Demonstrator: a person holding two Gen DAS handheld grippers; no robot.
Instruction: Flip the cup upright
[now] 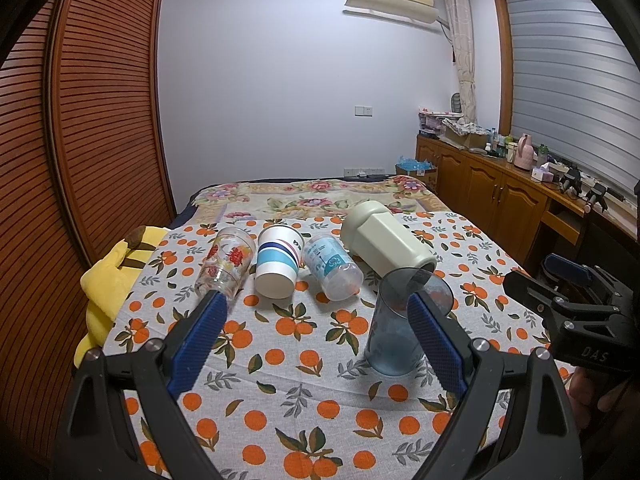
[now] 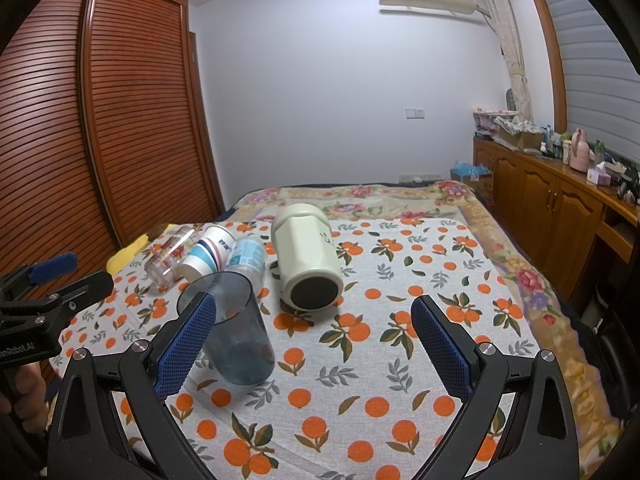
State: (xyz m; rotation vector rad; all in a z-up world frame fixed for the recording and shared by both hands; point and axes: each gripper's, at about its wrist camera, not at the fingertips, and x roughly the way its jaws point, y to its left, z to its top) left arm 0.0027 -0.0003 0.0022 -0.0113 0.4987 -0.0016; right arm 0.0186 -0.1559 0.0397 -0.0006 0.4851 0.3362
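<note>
Blue ribbed pads line both fingers of the left hand-held gripper [image 1: 314, 308], whose jaws stand wide apart with nothing between them; the right hand-held gripper [image 2: 314, 312] is spread just as wide and likewise grips nothing. Just ahead of them the smoky blue translucent tumbler [image 1: 404, 320] stands upright on the orange-print cloth [image 1: 304, 400], mouth up, with the left gripper's right-side finger overlapping it in the left wrist view (whether pad and wall actually touch cannot be told). In the right wrist view the same tumbler [image 2: 232, 328] sits beside that gripper's left-side finger, again overlapped by it. Behind the tumbler, four other vessels lie on their sides in a row across the cloth: a clear glass with red printed figures [image 1: 226, 262] farthest left, then a white paper cup with blue stripes [image 1: 277, 264], then a clear plastic bottle with a blue label [image 1: 331, 266], and, largest, a cream faceted mug [image 1: 386, 242] with its dark base facing the right wrist camera [image 2: 306, 262]. A yellow plush toy [image 1: 108, 280] lies at the cloth's left edge. The cloth covers the near part of a bed with a floral blanket [image 1: 320, 196]. To the right runs a wooden counter [image 1: 500, 184] loaded with small items, including a pink jug [image 1: 524, 152].
</note>
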